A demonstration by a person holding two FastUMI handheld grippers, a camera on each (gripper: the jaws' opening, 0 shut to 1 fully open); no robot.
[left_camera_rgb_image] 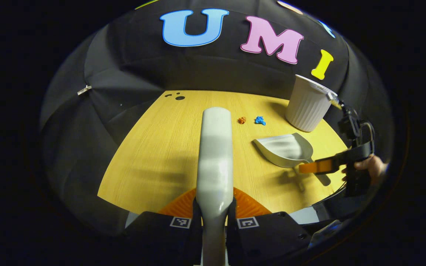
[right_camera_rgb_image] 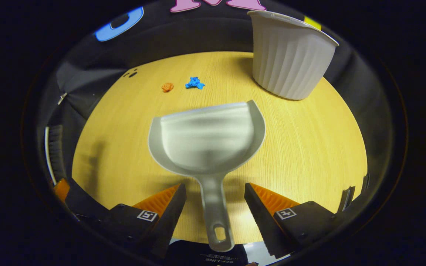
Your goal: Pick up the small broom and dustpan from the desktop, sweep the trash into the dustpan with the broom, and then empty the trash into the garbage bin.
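White ribbed bin [right_camera_rgb_image: 290,55] beyond dustpan [right_camera_rgb_image: 207,138] — scraps [right_camera_rgb_image: 181,85] left.

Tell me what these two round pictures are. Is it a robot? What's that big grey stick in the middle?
No robot here: a person holds a grabbing tool in each hand, and each tool carries a camera looking along its two fingers.

In the left gripper view, the left tool is squeezing the small broom, the grey stick you noticed. Off to the side you see the other tool and the person's hand.

In the right gripper view, the right tool is open, with the dustpan handle between its fingers, not yet gripped.

On the wooden desktop lie two bits of trash, one orange and one blue, and a white ribbed garbage bin stands there.
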